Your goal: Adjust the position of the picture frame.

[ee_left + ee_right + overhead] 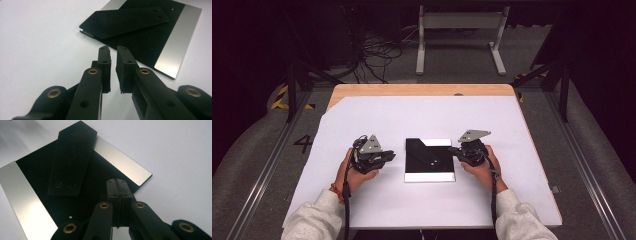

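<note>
A square black plate [445, 168] with a silver strip along two opposite sides lies flat on the white sheet between my two grippers. A black strap [125, 21] with two small holes at one end lies slantwise on it, its other end reaching past a corner. My left gripper [391, 156] rests to the plate's left; its pads [103, 58] stand a narrow gap apart with nothing between them, just short of the plate's edge [175, 47]. My right gripper [116, 181] is shut, pads pressed together, tips over the plate's right side [120, 161] near the strap [71, 160].
The white sheet [412, 115] covers most of the wooden table [422, 90]. Beyond the far edge stand a white metal frame [459, 22] and loose cables [377, 52] on the floor. Dark stand legs flank the table on both sides.
</note>
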Demonstrator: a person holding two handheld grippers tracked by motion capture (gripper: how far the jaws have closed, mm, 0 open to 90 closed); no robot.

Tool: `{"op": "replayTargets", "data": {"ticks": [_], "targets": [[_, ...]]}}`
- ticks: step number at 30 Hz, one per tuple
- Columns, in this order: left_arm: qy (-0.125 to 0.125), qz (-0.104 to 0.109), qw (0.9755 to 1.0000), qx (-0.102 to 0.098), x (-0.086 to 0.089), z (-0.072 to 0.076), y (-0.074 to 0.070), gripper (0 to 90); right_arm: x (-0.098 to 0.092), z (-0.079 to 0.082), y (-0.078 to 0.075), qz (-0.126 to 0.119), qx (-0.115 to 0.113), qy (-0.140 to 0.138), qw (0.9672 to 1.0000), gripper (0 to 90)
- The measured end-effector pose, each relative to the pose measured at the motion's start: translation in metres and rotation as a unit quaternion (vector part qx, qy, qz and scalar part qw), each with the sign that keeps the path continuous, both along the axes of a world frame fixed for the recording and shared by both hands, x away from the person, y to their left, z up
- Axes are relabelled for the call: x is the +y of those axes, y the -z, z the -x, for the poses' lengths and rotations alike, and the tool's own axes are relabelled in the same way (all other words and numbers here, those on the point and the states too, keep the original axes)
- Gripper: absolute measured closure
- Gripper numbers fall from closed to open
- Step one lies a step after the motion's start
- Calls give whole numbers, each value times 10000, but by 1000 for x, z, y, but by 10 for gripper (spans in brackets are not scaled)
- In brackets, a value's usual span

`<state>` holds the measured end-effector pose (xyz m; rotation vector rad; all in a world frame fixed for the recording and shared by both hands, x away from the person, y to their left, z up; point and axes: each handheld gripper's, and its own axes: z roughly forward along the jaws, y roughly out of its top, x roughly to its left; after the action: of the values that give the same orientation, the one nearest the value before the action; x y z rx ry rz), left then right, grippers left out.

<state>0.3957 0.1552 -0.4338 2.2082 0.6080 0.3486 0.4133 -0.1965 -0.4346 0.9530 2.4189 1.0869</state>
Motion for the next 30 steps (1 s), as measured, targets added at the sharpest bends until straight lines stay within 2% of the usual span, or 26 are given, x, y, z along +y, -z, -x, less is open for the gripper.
{"op": "replayTargets", "data": {"ticks": [2,8,12,16,19,22,30], "targets": [[-8,78,10000,9,4,3,0,786,2,2,-2,-17,-37,-32,10000,895],[-7,111,9999,-62,11,10,0,743,6,6,-4,-11,-77,-109,9999,876],[-78,73,9999,-91,16,12,1,668,10,9,-5,33,-121,-187,9997,867],[-165,139,9997,-119,21,14,2,606,12,11,-6,41,-167,-202,9996,836],[-216,22,9996,-182,23,16,2,569,12,12,-7,17,-179,-195,9996,816],[-276,88,9993,-256,26,20,0,530,13,13,-8,5,-188,-206,9996,794],[-368,2,9988,-318,32,27,2,444,16,16,-9,18,-229,-286,9993,775]]}}
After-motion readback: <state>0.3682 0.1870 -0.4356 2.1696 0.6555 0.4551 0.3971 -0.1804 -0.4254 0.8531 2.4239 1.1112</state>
